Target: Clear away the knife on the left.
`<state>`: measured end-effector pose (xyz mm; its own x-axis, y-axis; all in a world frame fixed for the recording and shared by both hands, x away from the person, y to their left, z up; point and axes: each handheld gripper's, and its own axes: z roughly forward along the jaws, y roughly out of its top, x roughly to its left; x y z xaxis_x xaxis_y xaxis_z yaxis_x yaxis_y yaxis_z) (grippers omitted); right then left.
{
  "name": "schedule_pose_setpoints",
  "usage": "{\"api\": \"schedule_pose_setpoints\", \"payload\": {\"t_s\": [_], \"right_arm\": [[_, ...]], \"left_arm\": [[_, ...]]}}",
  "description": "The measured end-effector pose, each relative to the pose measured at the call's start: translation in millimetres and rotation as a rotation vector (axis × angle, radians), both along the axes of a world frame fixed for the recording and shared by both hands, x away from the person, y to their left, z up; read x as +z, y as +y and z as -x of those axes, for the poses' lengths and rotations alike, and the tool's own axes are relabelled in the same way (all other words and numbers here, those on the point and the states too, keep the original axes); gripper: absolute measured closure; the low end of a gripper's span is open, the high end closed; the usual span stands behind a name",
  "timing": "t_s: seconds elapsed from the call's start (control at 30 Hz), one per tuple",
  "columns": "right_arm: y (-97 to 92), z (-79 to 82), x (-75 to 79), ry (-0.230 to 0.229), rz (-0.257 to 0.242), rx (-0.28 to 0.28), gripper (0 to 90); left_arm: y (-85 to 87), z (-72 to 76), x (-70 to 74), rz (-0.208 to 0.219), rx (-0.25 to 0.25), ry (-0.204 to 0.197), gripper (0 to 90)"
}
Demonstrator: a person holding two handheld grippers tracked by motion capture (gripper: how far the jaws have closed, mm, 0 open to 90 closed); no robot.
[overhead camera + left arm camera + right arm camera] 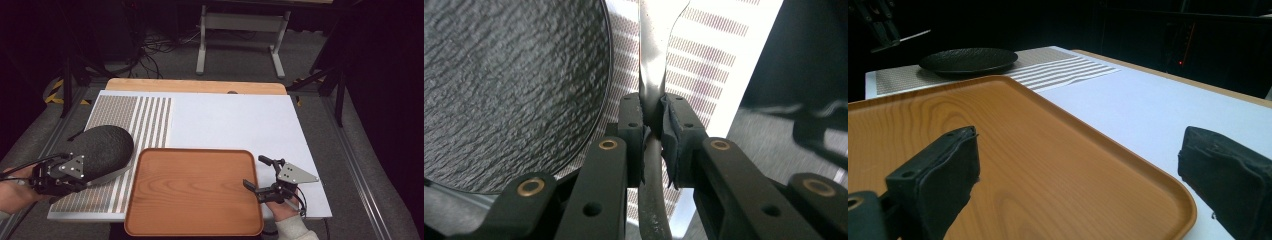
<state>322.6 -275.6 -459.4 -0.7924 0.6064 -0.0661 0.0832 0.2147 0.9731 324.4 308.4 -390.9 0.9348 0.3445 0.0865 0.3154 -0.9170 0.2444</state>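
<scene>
Left gripper (653,131) clamps a metal handle (651,55) beside black plate (509,90)

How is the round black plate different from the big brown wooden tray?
The round black bumpy plate is dark and rough-looking, while the brown wooden tray is smooth with wood grain. The plate is a circle; the tray is a rectangle with rounded corners. The plate is smaller than the tray. The plate sits on the striped mat, the tray mostly on the white board. Both are empty and have a raised rim.
</scene>
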Motion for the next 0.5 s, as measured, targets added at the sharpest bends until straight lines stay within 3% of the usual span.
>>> {"api": "schedule_pose_setpoints", "payload": {"t_s": [0.5], "right_arm": [[-0.5,0.1,0.5,-0.002,0.0,0.001,3.8]], "left_arm": [[-18.4,0.0,10.5,0.141,0.077,0.035,79.9]]}}
